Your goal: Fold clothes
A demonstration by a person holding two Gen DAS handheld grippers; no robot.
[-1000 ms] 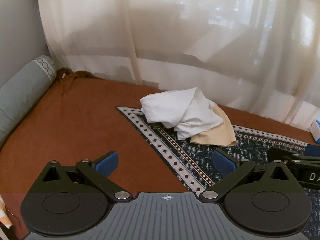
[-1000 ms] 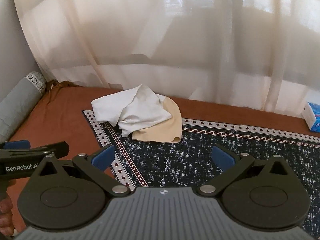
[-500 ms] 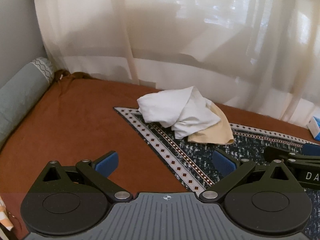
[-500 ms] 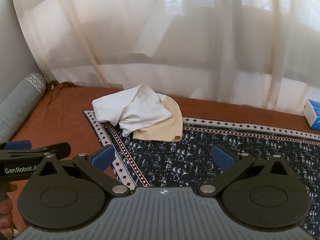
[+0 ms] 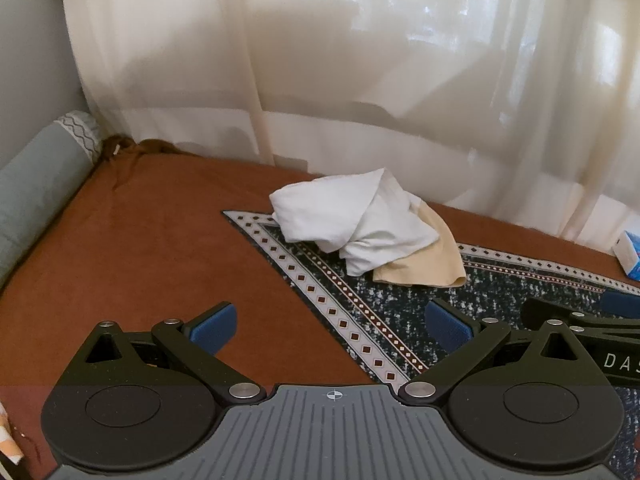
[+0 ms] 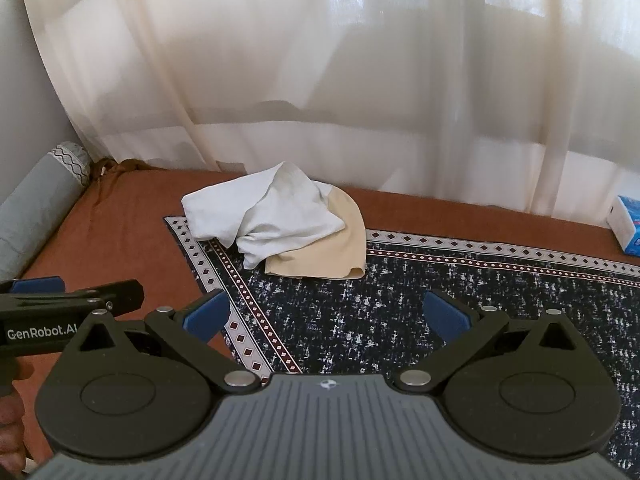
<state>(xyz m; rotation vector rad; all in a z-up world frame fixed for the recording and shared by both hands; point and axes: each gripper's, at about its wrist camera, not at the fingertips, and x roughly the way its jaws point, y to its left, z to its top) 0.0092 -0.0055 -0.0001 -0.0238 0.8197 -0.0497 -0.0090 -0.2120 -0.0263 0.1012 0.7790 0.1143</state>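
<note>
Curtain [image 6: 360, 80]: sheer, cream, hangs behind the bed
Bolster [image 5: 36, 184]: grey-green, lies along the left edge
Bedsheet [image 5: 152, 248]: rust-brown
Patterned mat [image 6: 460, 300]: dark, diamond border
Box [image 6: 628, 226]: blue-white, far right

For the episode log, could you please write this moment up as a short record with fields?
surface: brown bedcover with a patterned mat on it
clothes: crumpled white garment lying on a beige garment, on the mat's far corner
left gripper: open, empty, short of the pile
right gripper: open, empty, short of the pile
background: sheer curtain; grey bolster at left; blue and white box at right
folding: not yet begun
</note>
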